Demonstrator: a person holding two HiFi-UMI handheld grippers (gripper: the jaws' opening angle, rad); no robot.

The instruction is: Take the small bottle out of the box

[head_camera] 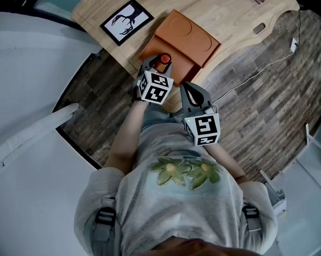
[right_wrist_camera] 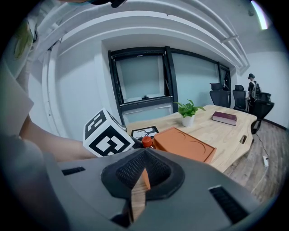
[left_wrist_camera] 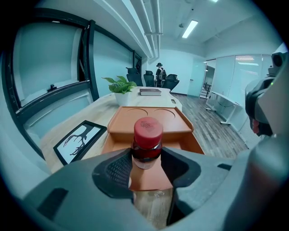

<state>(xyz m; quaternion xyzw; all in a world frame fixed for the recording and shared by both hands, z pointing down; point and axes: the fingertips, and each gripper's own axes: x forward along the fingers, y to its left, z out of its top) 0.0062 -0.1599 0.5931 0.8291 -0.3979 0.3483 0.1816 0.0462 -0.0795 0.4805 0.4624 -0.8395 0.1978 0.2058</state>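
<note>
right gripper (right_wrist_camera: 144, 150), jaws together, empty

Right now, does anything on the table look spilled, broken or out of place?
Nothing stands out. The small bottle is upright and capped in the left gripper, by the open orange box. No spill or damage shows.

Left tool (head_camera: 161, 66) and right tool (head_camera: 189, 92) grey, marker-cubed — grey leaf-print T-shirt (head_camera: 173, 214).

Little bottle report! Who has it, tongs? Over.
Left tongs shut on small bottle, red cap up. Right tongs shut, empty. Bottle at orange box's near edge. Nothing in the way.
</note>
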